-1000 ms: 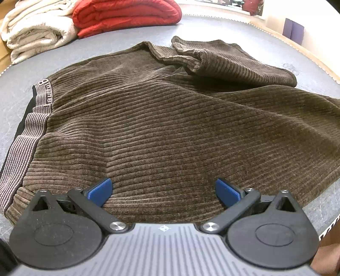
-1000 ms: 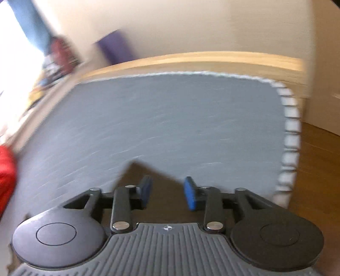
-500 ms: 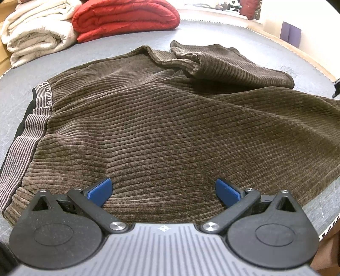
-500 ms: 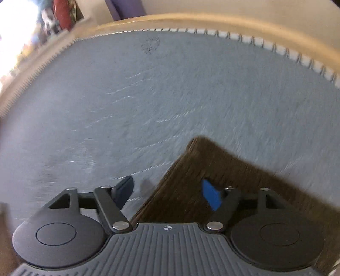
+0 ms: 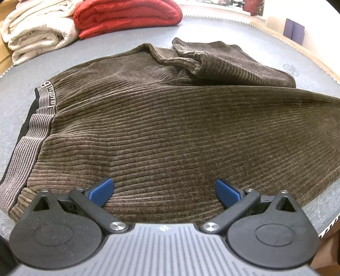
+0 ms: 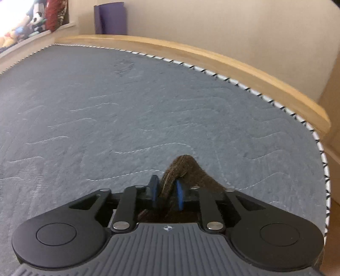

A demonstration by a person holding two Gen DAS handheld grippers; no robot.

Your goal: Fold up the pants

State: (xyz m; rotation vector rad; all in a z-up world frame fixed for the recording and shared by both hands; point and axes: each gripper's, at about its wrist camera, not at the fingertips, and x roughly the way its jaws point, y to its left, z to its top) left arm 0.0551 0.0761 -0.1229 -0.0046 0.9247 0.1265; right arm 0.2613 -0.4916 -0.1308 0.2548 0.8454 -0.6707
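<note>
Right wrist view: right gripper (image 6: 166,194) closing its jaws on a bunched brown corner of the pants (image 6: 184,167) above the grey mattress (image 6: 127,110); left wrist view: left gripper (image 5: 163,191), jaws wide, poised over the spread pants (image 5: 170,127).

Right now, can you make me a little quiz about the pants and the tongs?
1. True or false: the left tongs are wide open above the brown pants.
2. What colour is the folded blanket beside the cream one? A) red B) green C) blue
3. Fill in: the right tongs, whose jaws are closing, have a bunched bit of the brown ____ between them.

Key: 1 true; 2 A; 3 pants.
</note>
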